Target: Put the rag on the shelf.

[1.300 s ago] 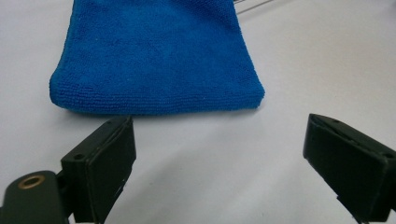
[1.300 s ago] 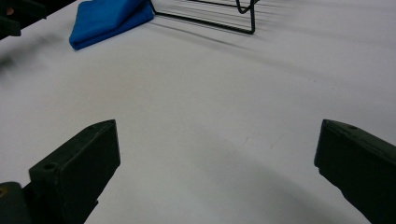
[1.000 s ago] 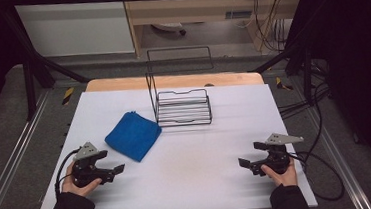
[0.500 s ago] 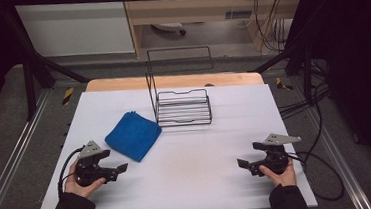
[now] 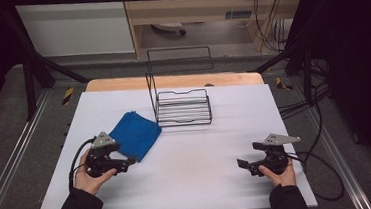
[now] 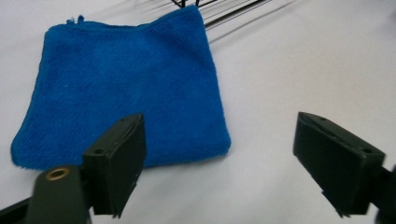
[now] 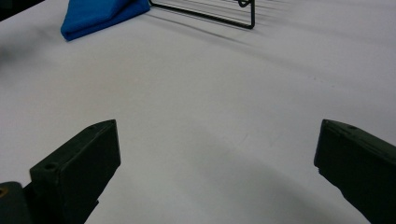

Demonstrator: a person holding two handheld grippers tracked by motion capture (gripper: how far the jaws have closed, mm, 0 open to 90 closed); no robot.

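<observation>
While the cloth (image 5: 135, 134) nears the rack (image 5: 183, 108), white table (image 5: 198, 158) spreads rightward.

folded towel (image 5: 136, 135) lying flat on the tabletop (image 5: 195, 184), wire rack (image 5: 182, 107) just to its right and a bit further back, left hand-held gripper (image 5: 128, 161) right at the towel's near edge, right hand-held gripper (image 5: 242, 163) well apart at the near right

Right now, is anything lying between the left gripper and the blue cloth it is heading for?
Nothing visible does. The left gripper, jaws open with nothing between them, has bare table up to the near edge of the blue cloth. The wire rack stands beyond the cloth.
</observation>
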